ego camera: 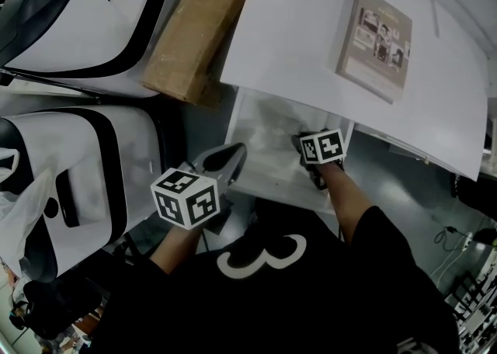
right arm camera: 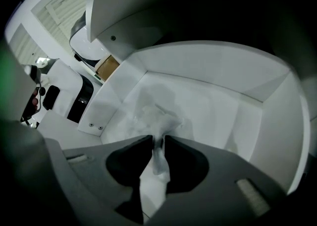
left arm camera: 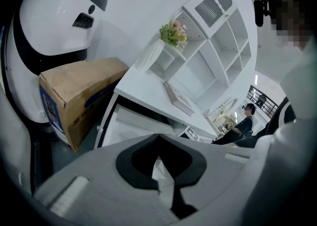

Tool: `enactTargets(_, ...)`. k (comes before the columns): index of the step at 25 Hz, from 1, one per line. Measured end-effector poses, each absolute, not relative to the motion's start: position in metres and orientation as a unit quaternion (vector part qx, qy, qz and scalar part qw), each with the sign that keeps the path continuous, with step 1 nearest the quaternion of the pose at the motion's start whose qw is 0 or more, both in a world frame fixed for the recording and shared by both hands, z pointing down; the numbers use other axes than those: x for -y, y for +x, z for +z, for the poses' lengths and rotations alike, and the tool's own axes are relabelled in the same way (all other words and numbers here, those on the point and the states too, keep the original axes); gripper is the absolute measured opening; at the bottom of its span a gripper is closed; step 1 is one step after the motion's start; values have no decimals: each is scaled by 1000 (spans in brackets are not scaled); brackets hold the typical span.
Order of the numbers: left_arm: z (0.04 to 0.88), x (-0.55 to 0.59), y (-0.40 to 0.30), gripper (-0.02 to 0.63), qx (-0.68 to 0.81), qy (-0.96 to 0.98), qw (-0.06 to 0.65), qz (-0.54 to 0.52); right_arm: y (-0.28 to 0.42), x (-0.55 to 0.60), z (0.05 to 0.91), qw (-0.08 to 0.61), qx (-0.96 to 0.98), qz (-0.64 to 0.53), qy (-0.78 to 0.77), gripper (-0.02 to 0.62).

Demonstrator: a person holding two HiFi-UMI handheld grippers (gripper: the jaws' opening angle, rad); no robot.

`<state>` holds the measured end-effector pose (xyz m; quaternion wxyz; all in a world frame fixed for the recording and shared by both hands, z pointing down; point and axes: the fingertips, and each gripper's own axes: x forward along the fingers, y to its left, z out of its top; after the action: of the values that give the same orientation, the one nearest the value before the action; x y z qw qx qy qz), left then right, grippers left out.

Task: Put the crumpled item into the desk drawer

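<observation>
Jaws on my right gripper point(right arm camera: 158, 143) stand slightly apart round the tissue point(right arm camera: 150, 115), whose long axis points straight ahead into the drawer point(right arm camera: 223, 101); my left gripper point(left arm camera: 158, 136) is closed and empty.

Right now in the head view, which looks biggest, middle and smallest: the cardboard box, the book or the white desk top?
Biggest: white desk top.
Middle: cardboard box, though the picture's edge cuts it off.
Smallest: book.
</observation>
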<state>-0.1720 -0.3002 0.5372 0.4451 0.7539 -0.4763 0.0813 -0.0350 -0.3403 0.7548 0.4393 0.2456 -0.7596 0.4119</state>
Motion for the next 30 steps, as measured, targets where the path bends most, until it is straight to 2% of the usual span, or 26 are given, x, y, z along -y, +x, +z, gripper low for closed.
enactTargets(5, 534, 298, -170, 11, 477, 754, 444, 81, -34, 340, 753, 429, 760, 421, 247, 169)
enactTargets(10, 528, 293, -173, 9, 479, 756, 441, 69, -30, 338, 741, 417, 767, 421, 247, 189)
enactTargets(22, 490, 266, -162, 9, 486, 773, 404, 59, 3, 343, 628, 311, 819, 385, 290, 190)
enactTargets(30, 447, 240, -148, 9, 473, 800, 368, 40, 13, 316, 505, 196, 879, 316, 297, 144)
